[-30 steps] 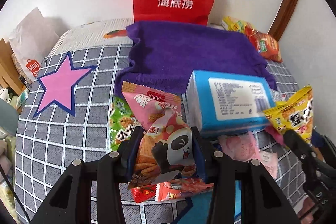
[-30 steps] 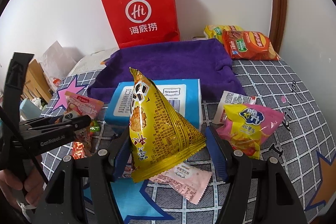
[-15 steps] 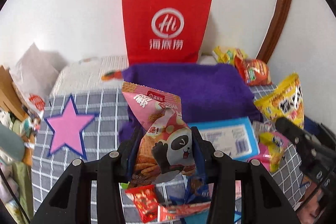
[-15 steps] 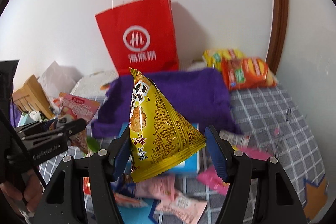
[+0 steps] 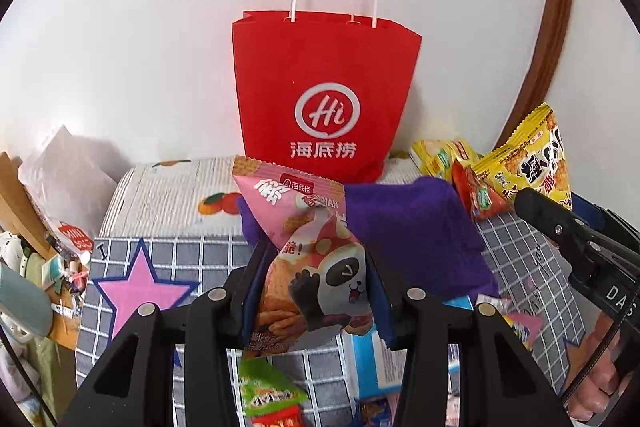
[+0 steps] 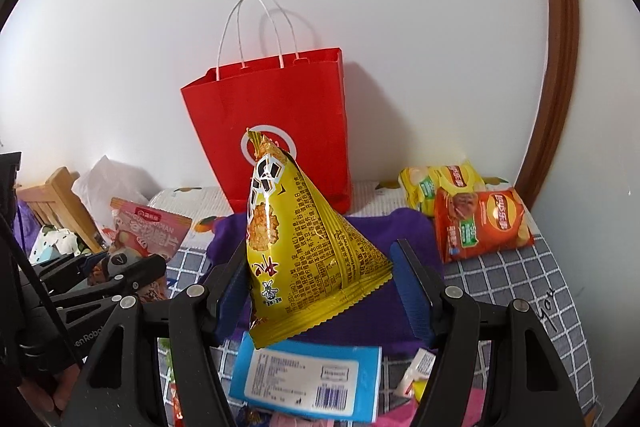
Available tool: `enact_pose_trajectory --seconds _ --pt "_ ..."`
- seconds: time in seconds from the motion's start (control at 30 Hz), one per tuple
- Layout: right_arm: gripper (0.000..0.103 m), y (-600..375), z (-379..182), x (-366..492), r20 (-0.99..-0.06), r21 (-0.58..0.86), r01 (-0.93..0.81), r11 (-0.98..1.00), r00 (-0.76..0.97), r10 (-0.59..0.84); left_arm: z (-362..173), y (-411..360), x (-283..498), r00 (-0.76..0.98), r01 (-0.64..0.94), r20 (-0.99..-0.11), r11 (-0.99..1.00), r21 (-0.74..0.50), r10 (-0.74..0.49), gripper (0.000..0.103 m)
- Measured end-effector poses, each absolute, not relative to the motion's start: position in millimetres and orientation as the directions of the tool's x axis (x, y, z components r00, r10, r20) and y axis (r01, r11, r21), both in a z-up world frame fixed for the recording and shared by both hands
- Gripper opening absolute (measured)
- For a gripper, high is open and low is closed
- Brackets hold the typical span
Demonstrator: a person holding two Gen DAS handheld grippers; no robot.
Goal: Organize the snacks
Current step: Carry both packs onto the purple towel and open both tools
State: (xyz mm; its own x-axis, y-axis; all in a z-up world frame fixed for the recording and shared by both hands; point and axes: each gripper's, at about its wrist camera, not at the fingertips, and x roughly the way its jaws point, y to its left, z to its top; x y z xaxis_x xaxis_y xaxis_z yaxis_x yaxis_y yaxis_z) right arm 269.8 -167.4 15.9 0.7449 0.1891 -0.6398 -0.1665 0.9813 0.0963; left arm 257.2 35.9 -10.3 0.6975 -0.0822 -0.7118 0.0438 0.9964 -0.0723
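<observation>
While both packets hang in the air above the checkered bed (image 5: 192,251), the left gripper (image 5: 310,291) is clamped on a pink panda snack bag (image 5: 316,267) and the right gripper (image 6: 320,287) pinches a yellow triangular snack bag (image 6: 304,247). Red paper bag (image 6: 280,131) stands at 12 o'clock against the wall, purple cloth (image 5: 416,227) before it. Chip bags (image 6: 480,223) lie at 3 o'clock, blue box (image 6: 304,379) at 6.

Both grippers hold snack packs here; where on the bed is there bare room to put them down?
Free: the purple towel in front of the red bag, and the checked cover around the pink star. Crowded: the near edge around the blue box, and the corner with the chip bags.
</observation>
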Motion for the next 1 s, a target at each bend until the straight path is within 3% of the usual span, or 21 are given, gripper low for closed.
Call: enact_pose_trajectory --seconds 0.43,0.67,1.0 --pt "0.067 -160 5 337 -0.666 0.113 -0.178 0.977 0.717 0.208 -21 35 316 0.687 0.04 -0.717 0.991 -0.125 -0.118 0.043" --pt "0.067 -166 -30 370 -0.696 0.146 -0.156 0.977 0.685 0.214 -52 45 343 0.666 0.01 -0.738 0.991 -0.134 -0.107 0.043" --pt "0.067 -172 -96 414 -0.826 0.136 -0.141 0.981 0.531 0.19 -91 65 374 0.587 -0.047 -0.804 0.987 -0.152 -0.096 0.043"
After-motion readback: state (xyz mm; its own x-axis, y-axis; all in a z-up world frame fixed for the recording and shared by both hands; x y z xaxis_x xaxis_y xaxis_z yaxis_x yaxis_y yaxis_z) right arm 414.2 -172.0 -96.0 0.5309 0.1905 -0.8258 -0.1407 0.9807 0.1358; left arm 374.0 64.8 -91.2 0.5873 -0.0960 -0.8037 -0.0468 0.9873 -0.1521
